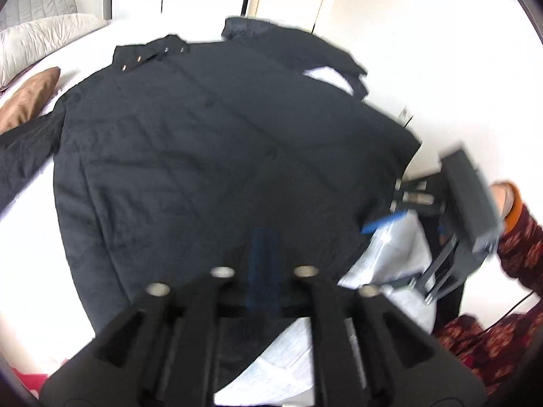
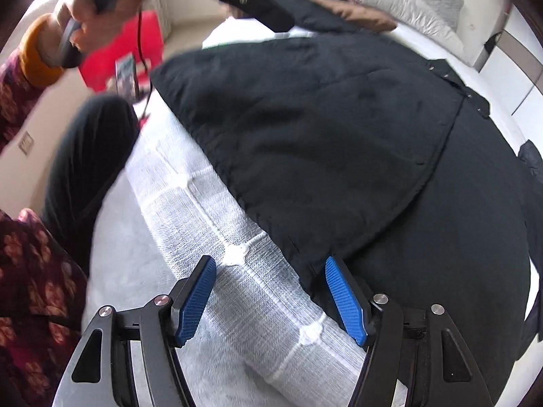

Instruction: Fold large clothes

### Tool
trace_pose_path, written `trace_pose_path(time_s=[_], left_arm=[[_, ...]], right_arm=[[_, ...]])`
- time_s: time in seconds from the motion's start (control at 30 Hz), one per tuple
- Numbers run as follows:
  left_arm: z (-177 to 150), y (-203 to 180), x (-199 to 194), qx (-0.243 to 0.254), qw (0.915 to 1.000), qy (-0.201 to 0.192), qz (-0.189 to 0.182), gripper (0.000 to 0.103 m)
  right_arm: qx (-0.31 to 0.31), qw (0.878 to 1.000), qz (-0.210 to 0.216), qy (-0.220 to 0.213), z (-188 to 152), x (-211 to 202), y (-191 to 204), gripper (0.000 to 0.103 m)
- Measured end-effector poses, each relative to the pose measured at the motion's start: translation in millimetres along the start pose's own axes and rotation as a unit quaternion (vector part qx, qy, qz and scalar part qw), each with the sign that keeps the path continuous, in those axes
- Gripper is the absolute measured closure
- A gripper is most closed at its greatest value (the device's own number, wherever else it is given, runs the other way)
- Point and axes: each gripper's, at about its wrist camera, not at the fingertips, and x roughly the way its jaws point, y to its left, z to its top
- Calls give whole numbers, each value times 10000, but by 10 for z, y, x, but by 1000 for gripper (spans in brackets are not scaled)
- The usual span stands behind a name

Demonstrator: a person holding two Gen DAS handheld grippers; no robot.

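Right gripper (image 2: 269, 296), black coat (image 2: 339, 129); no legible writing

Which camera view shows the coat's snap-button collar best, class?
The left wrist view: the collar lies unobstructed near the top, its metal snaps facing the camera. In the right wrist view it sits far off at the frame's curved edge, small and distorted.

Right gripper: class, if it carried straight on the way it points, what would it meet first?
Probably the mattress edge, close beside the dark coat's hem; the right gripper stands open over both, though depth is unclear.
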Motion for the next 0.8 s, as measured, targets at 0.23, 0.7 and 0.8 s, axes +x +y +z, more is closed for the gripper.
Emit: trace_pose_path(time_s=[0.23, 0.7, 0.8], left_arm=[[-371, -154, 243, 260, 9972, 372, -593, 45], [-368, -580, 850, 1012, 9897, 701, -734, 41], [-316, -544, 845, 878, 9932, 636, -420, 88]], right_arm=[[1428, 9869, 744, -124, -59, -25, -544, 43], [2428, 9492, 1985, -261, -241, -18, -845, 69], [2569, 9392, 2161, -727, 18, -41, -939, 72]])
